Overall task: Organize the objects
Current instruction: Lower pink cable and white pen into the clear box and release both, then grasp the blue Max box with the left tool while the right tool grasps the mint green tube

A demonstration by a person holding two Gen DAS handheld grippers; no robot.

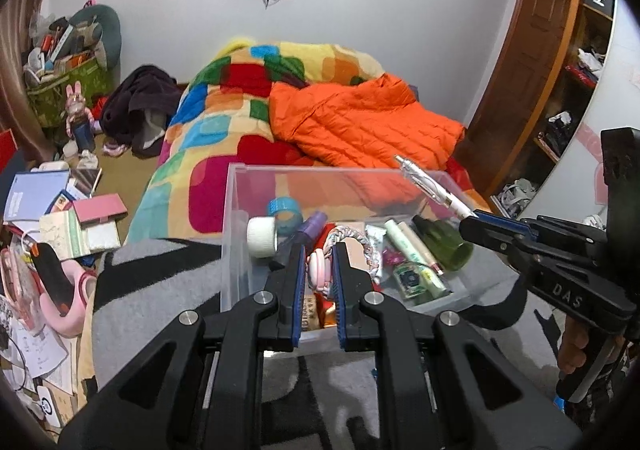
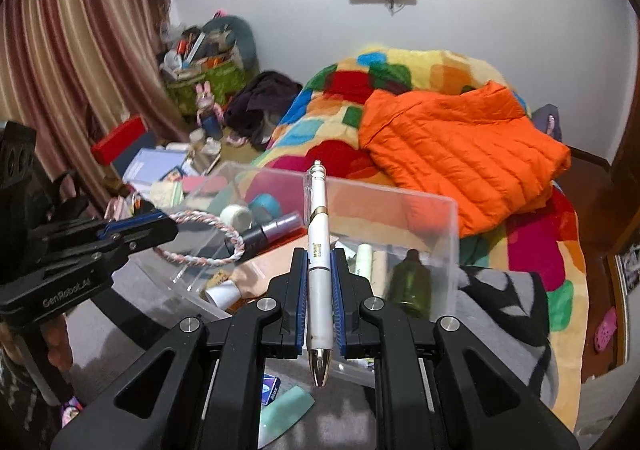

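Right wrist view shows the right gripper (image 2: 319, 286) clamping a white pen (image 2: 319, 250) at frame centre, poised above the clear box (image 2: 448, 234) for dropping; the left gripper (image 1: 317, 270) pinches a braided ring (image 1: 362, 240), likely to place it inside.

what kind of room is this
Most likely a lived-in bedroom: a bed with a colourful blanket, an orange puffer jacket thrown on it, and curtains by the wall.

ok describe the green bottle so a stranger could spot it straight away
Find the clear plastic box on the grey blanket. The green bottle lies at its right end beside pale tubes, the only dark, see-through green thing there.
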